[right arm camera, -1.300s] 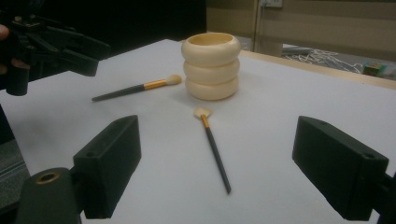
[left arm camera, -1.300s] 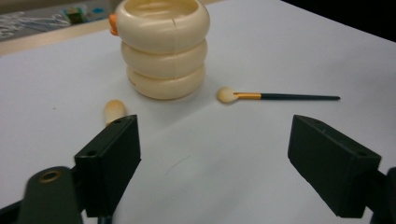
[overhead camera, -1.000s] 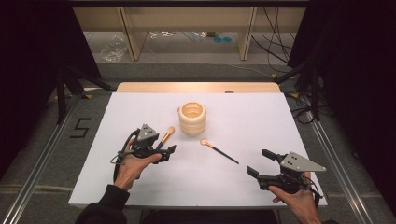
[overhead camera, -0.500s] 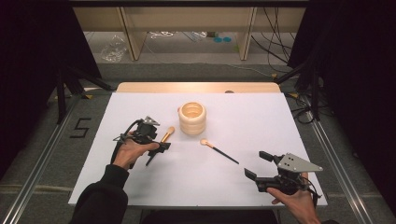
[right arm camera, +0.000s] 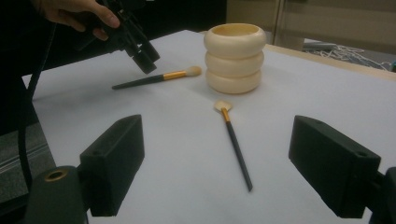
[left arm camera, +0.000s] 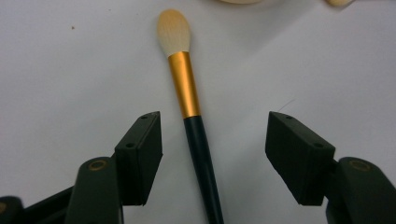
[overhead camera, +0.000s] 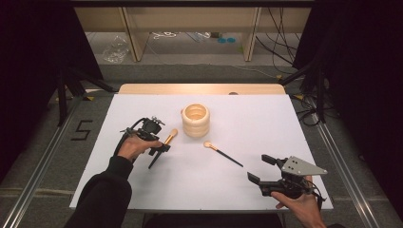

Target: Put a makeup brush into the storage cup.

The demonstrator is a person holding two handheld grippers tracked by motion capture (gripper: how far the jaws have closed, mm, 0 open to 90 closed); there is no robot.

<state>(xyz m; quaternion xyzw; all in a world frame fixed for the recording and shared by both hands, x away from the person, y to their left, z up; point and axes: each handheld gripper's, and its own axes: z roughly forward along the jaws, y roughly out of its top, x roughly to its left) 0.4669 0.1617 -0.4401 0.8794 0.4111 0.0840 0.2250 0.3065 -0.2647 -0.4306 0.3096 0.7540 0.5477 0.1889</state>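
Gripper in my left hand (overhead camera: 159, 148) is hanging over the gold-banded brush (left arm camera: 186, 84), its jaws having just been narrowing, yet both pads are clear of the dark handle that runs between them, nearer the left pad. I am judging this as the pick-up step for that brush, which is lying flat on the white table (overhead camera: 266, 118) just left of the cream holder (overhead camera: 196, 120). Next I am needing to settle lower and pinch the slim handle squarely, since a round, glossy stick may roll away. Its tip is a soft, pale tuft above a brushed metal ferrule. My right gripper (overhead camera: 259, 170) is waiting wide and empty, facing the thinner brush (right arm camera: 232, 135) with its small fan tip; the holder is three stacked rounded rings, matt and hollow.
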